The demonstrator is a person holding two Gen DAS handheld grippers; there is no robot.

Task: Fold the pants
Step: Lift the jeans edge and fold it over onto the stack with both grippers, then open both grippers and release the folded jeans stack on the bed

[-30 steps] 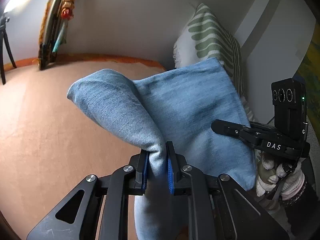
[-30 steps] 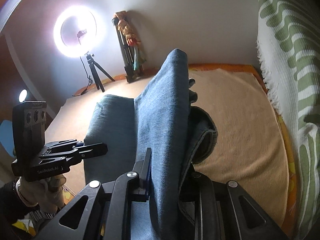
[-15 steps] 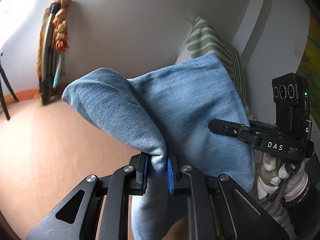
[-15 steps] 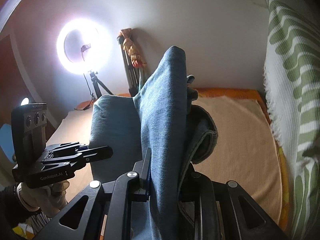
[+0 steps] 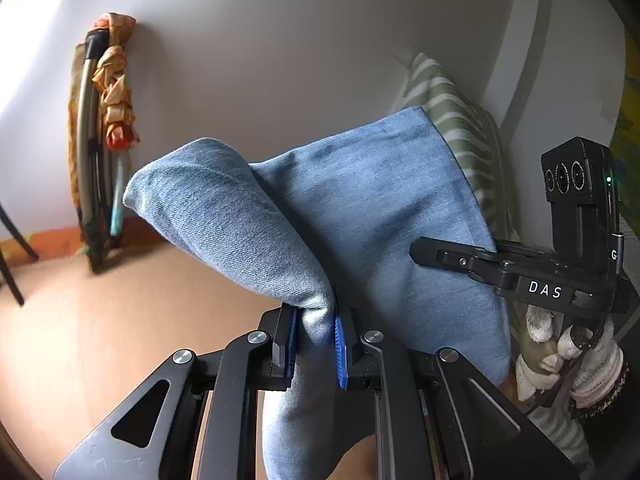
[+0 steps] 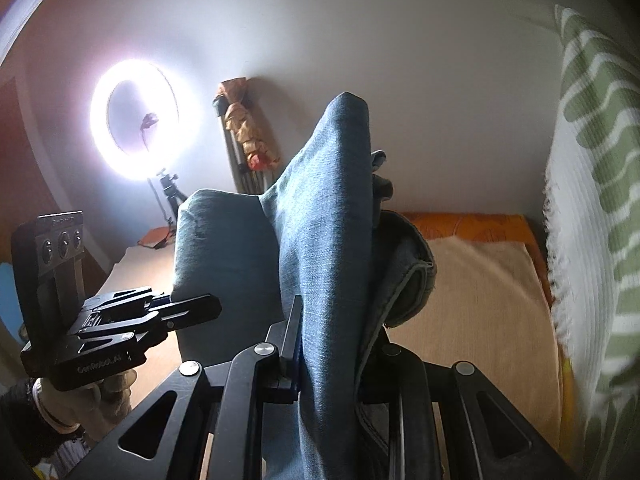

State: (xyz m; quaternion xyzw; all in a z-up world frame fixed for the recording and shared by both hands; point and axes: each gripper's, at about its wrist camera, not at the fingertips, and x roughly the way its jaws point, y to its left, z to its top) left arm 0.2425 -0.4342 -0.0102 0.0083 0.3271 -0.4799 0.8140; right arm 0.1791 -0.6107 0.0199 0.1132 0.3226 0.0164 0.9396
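Observation:
Light blue denim pants [image 5: 360,208] hang lifted above the bed, stretched between both grippers. My left gripper [image 5: 314,344] is shut on a bunched fold of the denim, its blue pads pressing the cloth from both sides. In the right wrist view the same pants [image 6: 328,240] rise as a thick folded ridge, with a hem opening [image 6: 412,280] drooping to the right. My right gripper [image 6: 332,344] is shut on that ridge; its right finger is hidden by the cloth. Each view shows the other gripper at the side: the right one [image 5: 520,276], the left one [image 6: 132,320], each held by a gloved hand.
A tan bedspread [image 6: 480,304] with an orange border lies below. A green-and-white striped pillow [image 6: 592,200] stands at the right against the white wall. A lit ring light on a tripod [image 6: 136,120] and a folded stand with orange cloth [image 5: 108,152] stand at the far wall.
Both grippers have risen with the pants still pinched, and the bed has dropped lower in both views. More wall shows behind the cloth. Neither grip has changed.

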